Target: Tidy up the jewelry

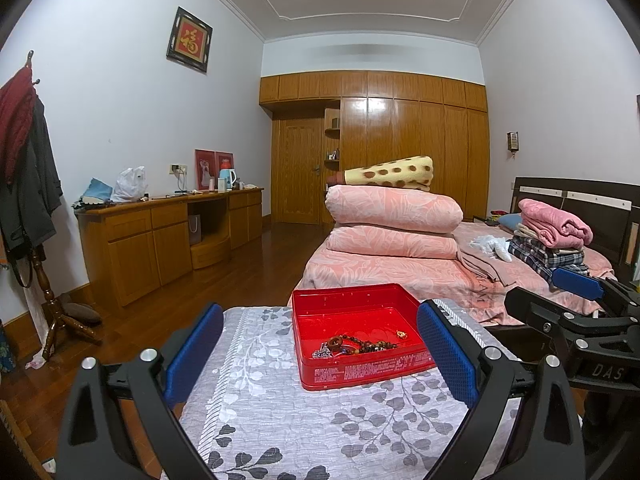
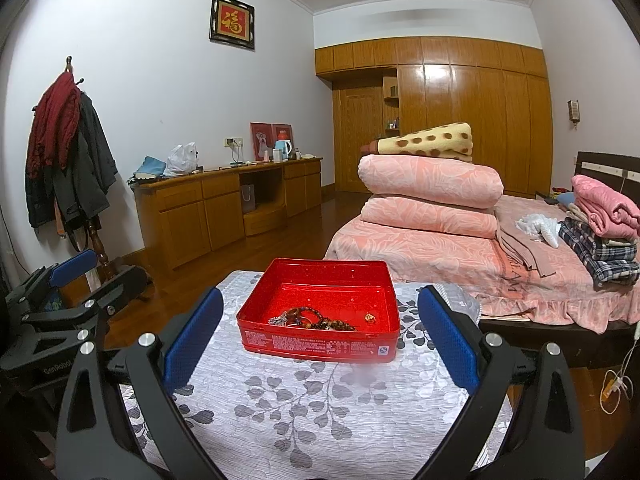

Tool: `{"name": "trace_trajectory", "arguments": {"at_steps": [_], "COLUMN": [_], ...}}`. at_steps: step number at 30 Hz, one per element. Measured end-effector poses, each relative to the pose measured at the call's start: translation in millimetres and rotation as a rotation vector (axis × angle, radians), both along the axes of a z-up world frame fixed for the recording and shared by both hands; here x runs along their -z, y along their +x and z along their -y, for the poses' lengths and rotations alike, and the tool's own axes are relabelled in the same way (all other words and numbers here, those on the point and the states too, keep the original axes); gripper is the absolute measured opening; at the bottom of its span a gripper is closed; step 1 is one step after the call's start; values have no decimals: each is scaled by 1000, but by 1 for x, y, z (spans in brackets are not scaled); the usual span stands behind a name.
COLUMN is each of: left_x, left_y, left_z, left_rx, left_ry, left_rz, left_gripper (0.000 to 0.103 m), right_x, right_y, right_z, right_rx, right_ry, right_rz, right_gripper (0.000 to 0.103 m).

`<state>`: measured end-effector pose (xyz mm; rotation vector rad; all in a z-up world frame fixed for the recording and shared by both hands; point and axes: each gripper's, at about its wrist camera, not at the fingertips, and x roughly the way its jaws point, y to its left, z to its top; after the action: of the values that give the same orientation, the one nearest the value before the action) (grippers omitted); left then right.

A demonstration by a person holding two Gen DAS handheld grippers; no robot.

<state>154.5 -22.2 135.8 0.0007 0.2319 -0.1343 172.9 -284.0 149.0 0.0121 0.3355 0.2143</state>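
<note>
A red tin (image 1: pixel 362 336) is set on the table (image 1: pixel 280 412) (leaf-patterned cloth), and beads (image 2: pixel 316 319) and a gold ring (image 2: pixel 369 317) are seen inside it. The left gripper (image 1: pixel 320 354) and right gripper (image 2: pixel 320 338) are held before the tin, jaws wide, nothing gripped.

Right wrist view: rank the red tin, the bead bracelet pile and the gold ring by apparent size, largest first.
1. red tin, by far the largest; it holds the other two.
2. bead bracelet pile, spread along the tin's near wall.
3. gold ring, a small piece lying apart to the pile's right.
All three sit at similar distance, so the order is safe.
</note>
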Motion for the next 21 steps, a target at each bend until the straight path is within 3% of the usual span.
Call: {"name": "trace_trajectory", "arguments": {"at_steps": [21], "left_x": [1], "left_y": [5], "left_z": [2], "left_rx": [2], "left_ry": [3], "left_rz": [-12], "left_gripper": [95], "right_x": [-1], "right_y": [0], "right_z": [0], "right_rx": [-4], "right_ry": [-1], "right_rz": [1], "right_gripper": [95]}}
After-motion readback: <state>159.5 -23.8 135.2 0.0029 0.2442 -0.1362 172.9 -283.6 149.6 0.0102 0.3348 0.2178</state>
